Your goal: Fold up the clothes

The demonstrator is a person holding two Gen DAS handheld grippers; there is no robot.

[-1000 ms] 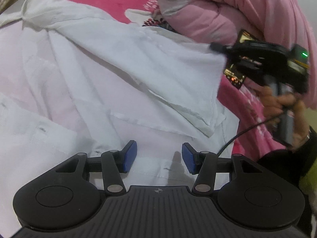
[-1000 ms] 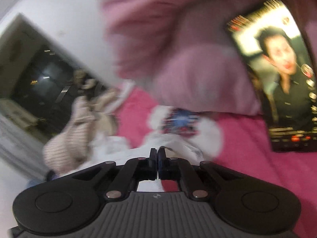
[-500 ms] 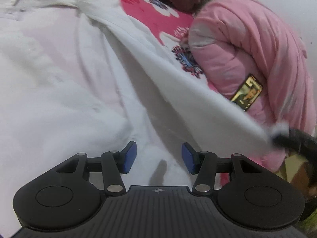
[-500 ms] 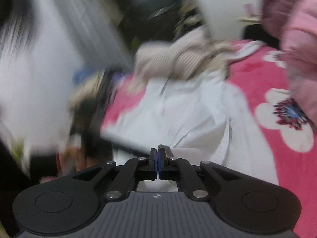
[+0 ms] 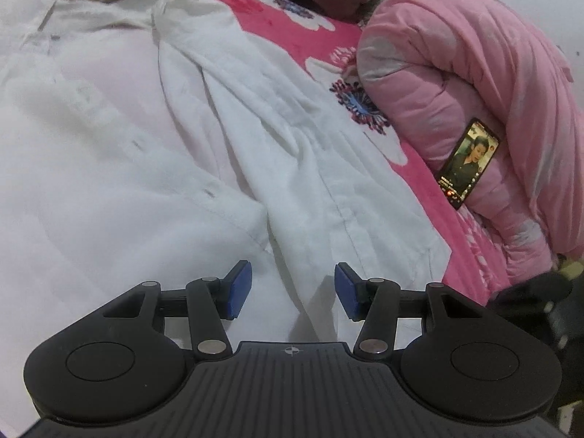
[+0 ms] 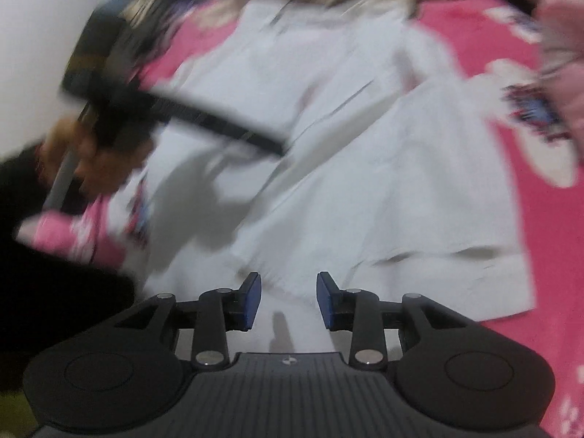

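Holding: I am keeping my left gripper point(image 5: 293, 290) spread wide, nothing between its pads; my right gripper point(image 6: 288, 300) is gaping too, gripping nothing.
Shirt: the white shirt point(image 5: 153, 153) is lying spread on the pink floral bedspread point(image 5: 321, 33), collar far from me, its right sleeve point(image 5: 328, 168) lying along the body.
Handling: I am judging it light, limp and thin, apt to wrinkle and slide.
Grip: I am favouring the hem edge or sleeve cuff, pinching a single layer.
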